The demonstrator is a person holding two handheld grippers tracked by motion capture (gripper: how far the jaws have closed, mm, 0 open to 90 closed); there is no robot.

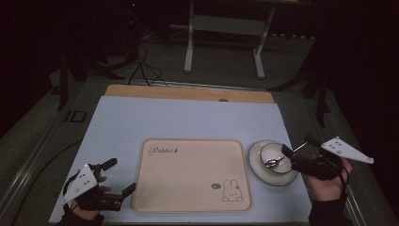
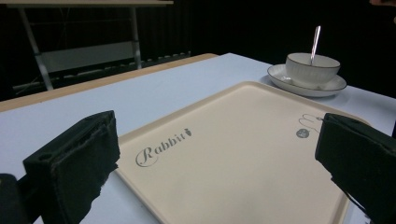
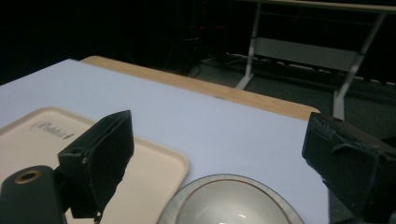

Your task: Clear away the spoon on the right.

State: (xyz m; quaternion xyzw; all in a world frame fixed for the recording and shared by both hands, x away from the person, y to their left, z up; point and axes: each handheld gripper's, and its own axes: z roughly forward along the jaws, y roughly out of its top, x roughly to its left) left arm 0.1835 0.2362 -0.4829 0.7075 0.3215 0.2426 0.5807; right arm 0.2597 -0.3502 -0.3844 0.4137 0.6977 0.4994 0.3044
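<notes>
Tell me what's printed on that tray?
Cream tray: the word "Rabbit" and a small bunny drawing, clearest in the high view.

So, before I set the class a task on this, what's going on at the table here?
A person holds a two-jaw tool in each hand. The right tool hovers open over the cup on its saucer, which sit to the right of the tray; a spoon stands in the cup. The left tool waits open at the left edge of the beige tray, which is bare. Nothing is gripped yet.
</notes>
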